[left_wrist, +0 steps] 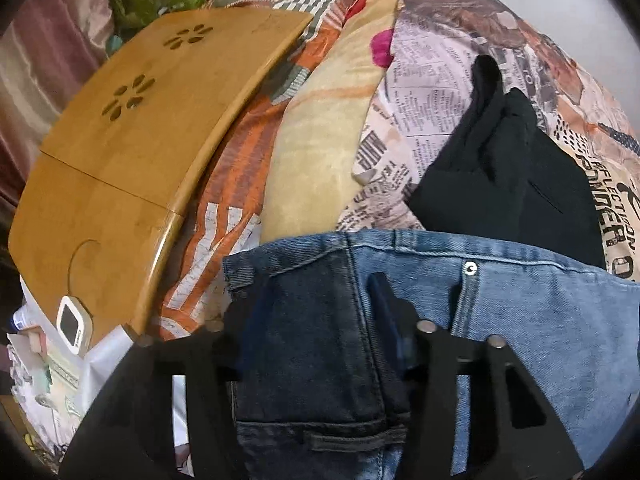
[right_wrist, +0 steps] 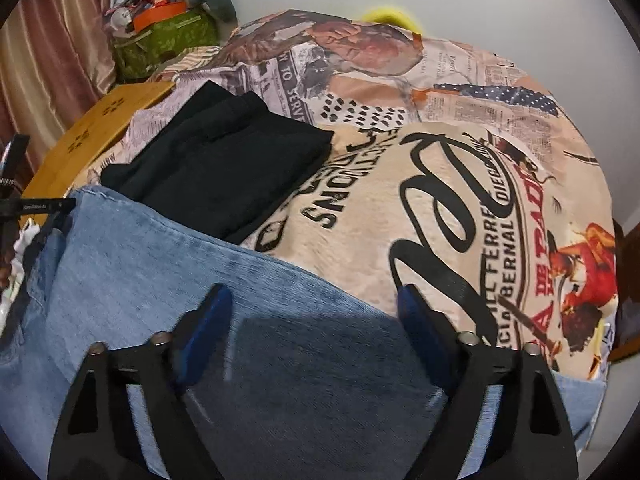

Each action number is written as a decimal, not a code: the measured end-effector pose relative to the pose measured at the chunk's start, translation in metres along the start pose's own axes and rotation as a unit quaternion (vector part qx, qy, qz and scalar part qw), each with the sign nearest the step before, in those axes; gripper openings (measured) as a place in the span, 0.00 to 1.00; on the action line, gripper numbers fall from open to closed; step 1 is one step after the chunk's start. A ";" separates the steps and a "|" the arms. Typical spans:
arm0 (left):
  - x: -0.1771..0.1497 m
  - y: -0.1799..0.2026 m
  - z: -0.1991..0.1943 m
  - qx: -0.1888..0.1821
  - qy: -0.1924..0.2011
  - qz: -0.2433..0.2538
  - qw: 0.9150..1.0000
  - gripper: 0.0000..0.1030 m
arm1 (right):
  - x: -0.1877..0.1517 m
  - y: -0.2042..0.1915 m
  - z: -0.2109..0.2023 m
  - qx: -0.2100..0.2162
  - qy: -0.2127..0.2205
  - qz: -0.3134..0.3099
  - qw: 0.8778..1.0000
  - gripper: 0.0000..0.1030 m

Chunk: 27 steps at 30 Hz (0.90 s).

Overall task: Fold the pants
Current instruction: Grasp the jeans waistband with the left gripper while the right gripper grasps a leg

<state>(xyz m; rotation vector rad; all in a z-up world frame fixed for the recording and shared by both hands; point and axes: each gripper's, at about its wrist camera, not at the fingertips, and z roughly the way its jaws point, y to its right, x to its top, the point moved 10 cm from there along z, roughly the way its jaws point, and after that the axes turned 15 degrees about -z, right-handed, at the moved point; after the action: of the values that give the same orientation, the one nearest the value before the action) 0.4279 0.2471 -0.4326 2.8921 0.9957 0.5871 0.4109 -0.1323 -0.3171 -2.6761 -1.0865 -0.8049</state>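
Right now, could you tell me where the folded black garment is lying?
The folded black garment lies on the printed bedspread, upper left in the right wrist view, just beyond the blue jeans and right of the wooden lap table.

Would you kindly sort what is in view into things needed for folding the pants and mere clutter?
For the job:
blue jeans
left tongs
right tongs

Lying about:
black garment
wooden tray
green bag
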 end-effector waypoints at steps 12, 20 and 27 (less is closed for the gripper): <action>-0.007 0.016 -0.029 -0.028 -0.008 0.026 0.999 0.10 | -0.011 -0.016 -0.019 -0.009 0.006 0.006 1.000 0.15; 0.005 0.028 -0.081 -0.019 0.041 0.062 0.997 0.08 | -0.003 -0.022 -0.050 -0.031 0.044 0.001 0.999 0.09; 0.016 0.038 -0.134 -0.057 0.084 0.058 0.993 0.08 | 0.013 -0.007 -0.099 -0.051 0.087 0.019 0.995 0.09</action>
<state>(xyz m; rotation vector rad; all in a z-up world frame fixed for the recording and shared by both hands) 0.4138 0.2139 -0.2976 2.8513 0.7845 0.8773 0.3716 -0.1515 -0.2268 -2.6382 -0.9750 -1.0922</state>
